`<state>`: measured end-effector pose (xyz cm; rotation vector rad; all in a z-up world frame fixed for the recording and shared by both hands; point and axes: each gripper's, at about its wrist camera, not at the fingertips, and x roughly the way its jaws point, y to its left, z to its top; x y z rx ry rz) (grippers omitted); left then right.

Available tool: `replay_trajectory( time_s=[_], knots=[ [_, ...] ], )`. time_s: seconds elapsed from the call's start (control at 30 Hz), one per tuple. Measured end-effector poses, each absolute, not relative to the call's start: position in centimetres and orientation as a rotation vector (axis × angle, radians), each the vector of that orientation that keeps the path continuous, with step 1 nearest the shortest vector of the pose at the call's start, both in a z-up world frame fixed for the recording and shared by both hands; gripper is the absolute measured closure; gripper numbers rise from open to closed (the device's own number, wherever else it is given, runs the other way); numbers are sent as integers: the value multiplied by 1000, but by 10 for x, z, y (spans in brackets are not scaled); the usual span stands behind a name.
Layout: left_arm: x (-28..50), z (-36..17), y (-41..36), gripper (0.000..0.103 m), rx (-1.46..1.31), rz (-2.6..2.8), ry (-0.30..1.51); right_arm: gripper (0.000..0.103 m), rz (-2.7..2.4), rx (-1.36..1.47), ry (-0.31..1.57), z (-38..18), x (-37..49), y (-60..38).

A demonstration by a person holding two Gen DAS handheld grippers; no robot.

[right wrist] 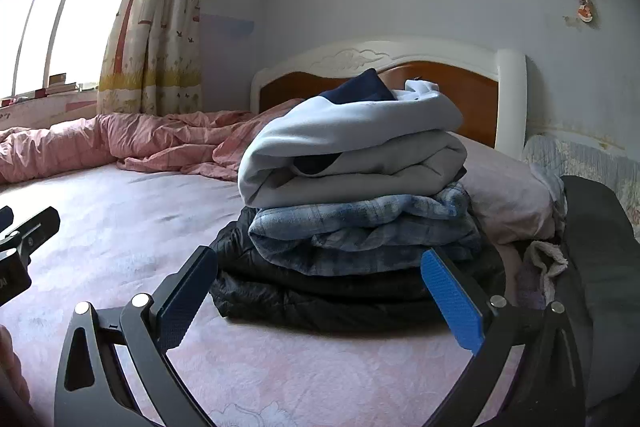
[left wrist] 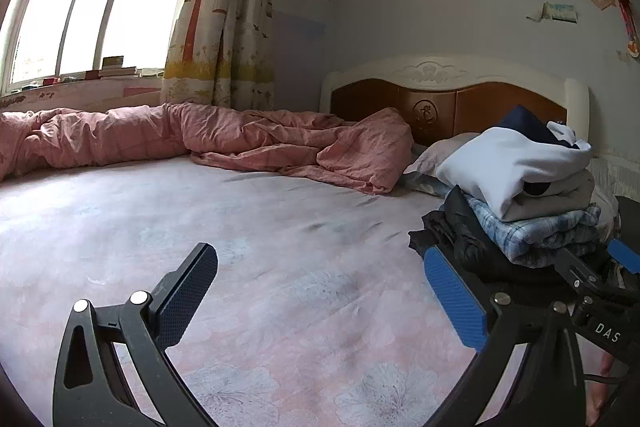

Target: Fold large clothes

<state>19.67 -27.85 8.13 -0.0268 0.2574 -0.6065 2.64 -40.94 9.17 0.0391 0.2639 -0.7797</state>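
Rumpled pink quilt (left wrist: 224, 139), wooden headboard (left wrist: 452, 103)

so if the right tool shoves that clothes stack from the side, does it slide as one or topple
The stack would probably shear, not slide whole: its white top garment bulges loosely and overhangs. The black jacket underneath looks puffy, so it would likely squash and grip the bedsheet.

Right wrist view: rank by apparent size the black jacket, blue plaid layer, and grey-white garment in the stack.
1. grey-white garment, largest.
2. black jacket and blue plaid layer look close; the jacket is partly covered and nearer the camera, so no firm order.
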Motion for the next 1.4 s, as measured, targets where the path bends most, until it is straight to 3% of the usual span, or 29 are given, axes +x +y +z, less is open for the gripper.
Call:
replay_trajectory(
  time_s=[1.4],
  knots=[
    [196, 75, -266, 0, -10, -611, 277, 0, -769, 71, 293, 87, 30, -416]
  ],
)
